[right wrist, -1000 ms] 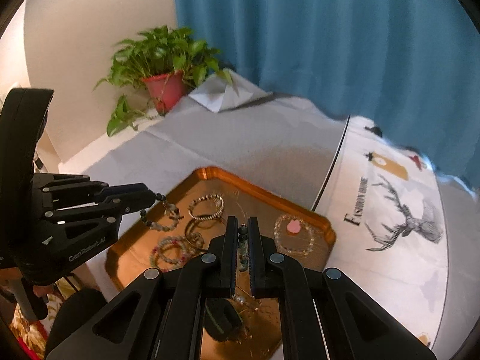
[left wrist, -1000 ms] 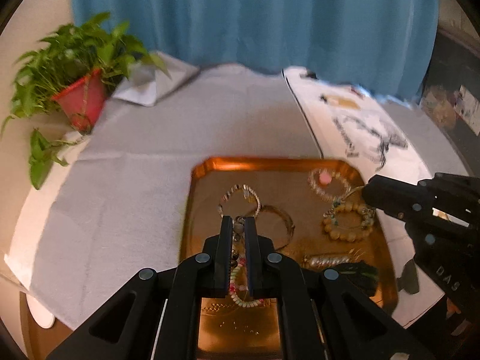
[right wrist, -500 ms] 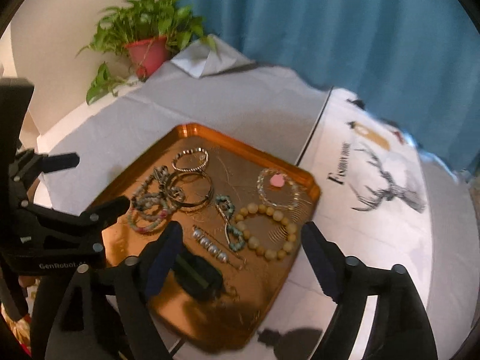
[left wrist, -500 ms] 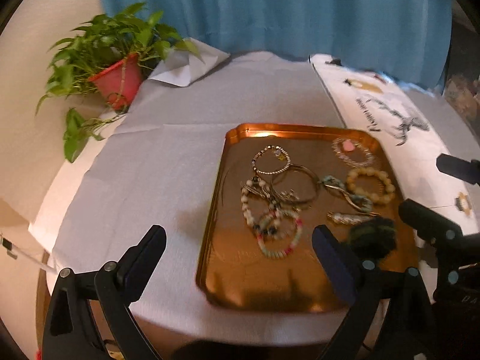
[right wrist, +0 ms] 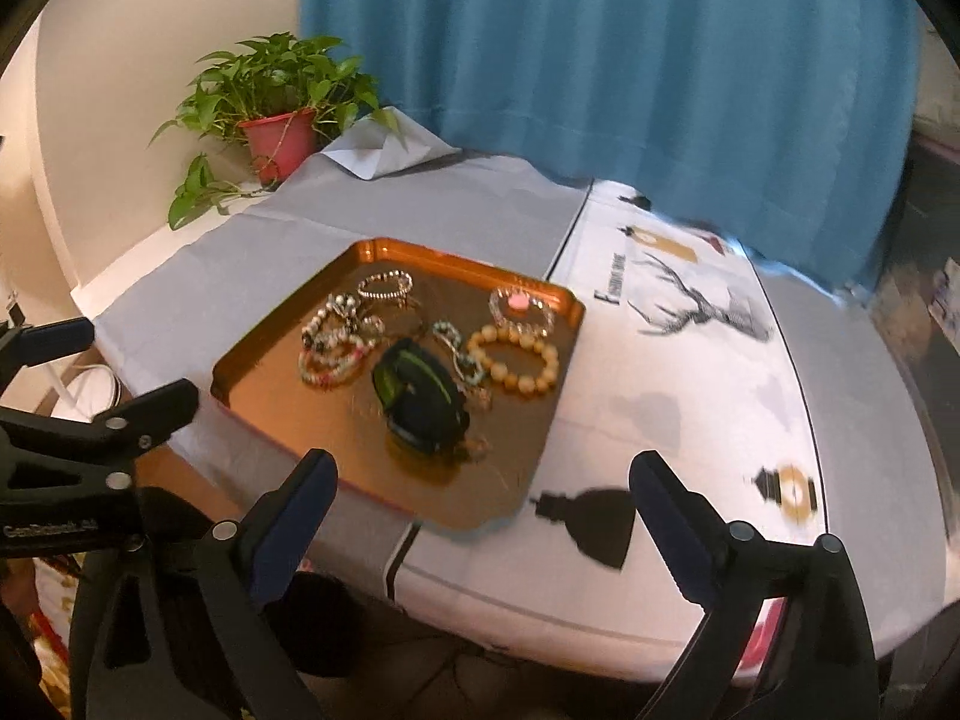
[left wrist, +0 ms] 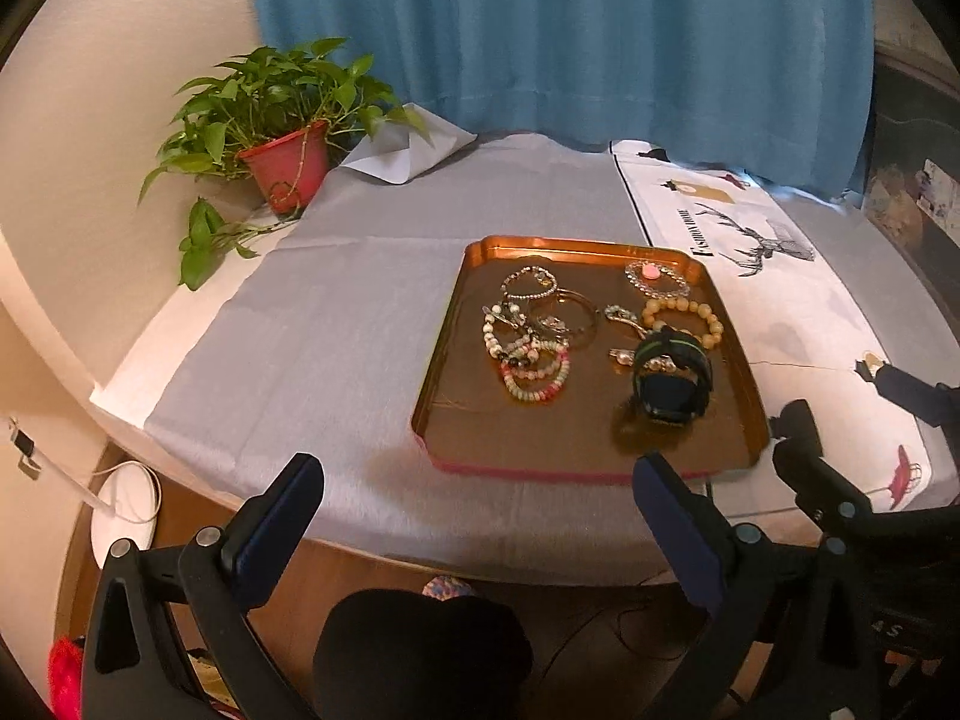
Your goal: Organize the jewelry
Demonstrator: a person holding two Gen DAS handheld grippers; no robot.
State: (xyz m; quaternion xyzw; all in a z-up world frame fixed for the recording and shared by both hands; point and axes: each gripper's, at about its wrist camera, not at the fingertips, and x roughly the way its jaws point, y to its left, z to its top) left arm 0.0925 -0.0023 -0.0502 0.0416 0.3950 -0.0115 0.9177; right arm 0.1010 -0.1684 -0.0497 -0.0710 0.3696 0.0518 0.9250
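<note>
A copper tray [left wrist: 468, 450] [right wrist: 264, 396] sits on the grey tablecloth and holds several bracelets: a tangle of beaded ones [left wrist: 528, 354] [right wrist: 336, 348], a thin gold bangle [left wrist: 576, 312], a large amber bead bracelet [left wrist: 681, 318] [right wrist: 516, 360], a clear bead one with a pink charm [left wrist: 654, 273] [right wrist: 519, 306], and a black watch with green trim [left wrist: 672, 378] [right wrist: 420, 396]. My left gripper [left wrist: 480, 516] is open and empty, off the table's front edge. My right gripper [right wrist: 486, 510] is open and empty, near the tray's front right corner.
A potted plant in a red pot [left wrist: 288, 162] [right wrist: 279, 138] stands at the back left. A white cloth printed with a deer [left wrist: 762, 240] [right wrist: 690, 306] covers the right side. A blue curtain [left wrist: 558, 36] hangs behind. A folded grey cloth corner [left wrist: 402, 150] lies by the plant.
Both grippers were shut on bead bracelets over the tray one second ago. They opened, the bracelets now lie in the tray, and both grippers pulled back toward the table's front edge.
</note>
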